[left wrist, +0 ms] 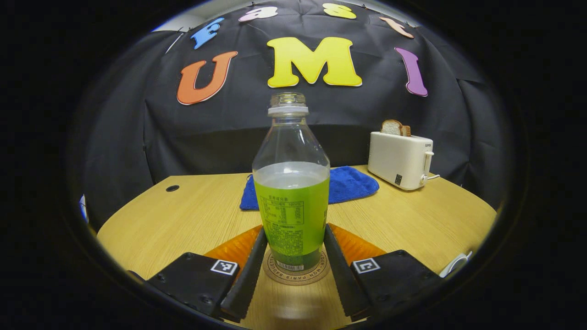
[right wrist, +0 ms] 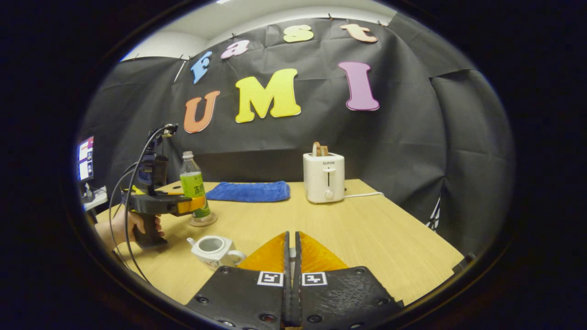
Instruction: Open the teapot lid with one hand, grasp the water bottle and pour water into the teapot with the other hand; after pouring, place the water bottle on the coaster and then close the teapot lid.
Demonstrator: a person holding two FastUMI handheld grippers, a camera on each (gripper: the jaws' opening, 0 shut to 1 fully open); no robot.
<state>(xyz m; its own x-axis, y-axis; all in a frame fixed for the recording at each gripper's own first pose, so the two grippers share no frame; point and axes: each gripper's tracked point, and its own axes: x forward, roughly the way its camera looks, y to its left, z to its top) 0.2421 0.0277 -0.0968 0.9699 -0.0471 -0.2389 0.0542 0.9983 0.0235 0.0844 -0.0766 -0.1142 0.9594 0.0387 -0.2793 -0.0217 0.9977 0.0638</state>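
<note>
The bottle [left wrist: 291, 183] stands upright on the round coaster [left wrist: 296, 277], set between the fingers of the left gripper [left wrist: 293, 238], uncapped and part full of clear liquid. The fingers flank its green label on both sides, close against it; whether they press on it or only bracket it cannot be told. In the right gripper view, a hand [right wrist: 123, 225] holds that gripper by its grip near the table's [right wrist: 376, 238] left edge, with cables looping up behind it. The teapot [right wrist: 214, 250] sits lidless on the table near the front edge, apart from the bottle and just left of the right gripper [right wrist: 291, 250], whose fingers are drawn almost together; a small pale thing sits in the slit between them, too hidden to name. Along the back edge lie a blue cloth [right wrist: 250, 190] and a white toaster [right wrist: 323, 178] with bread [right wrist: 319, 149] in its slots, its cord trailing right. A screen [right wrist: 85, 158] glows at far left.
</note>
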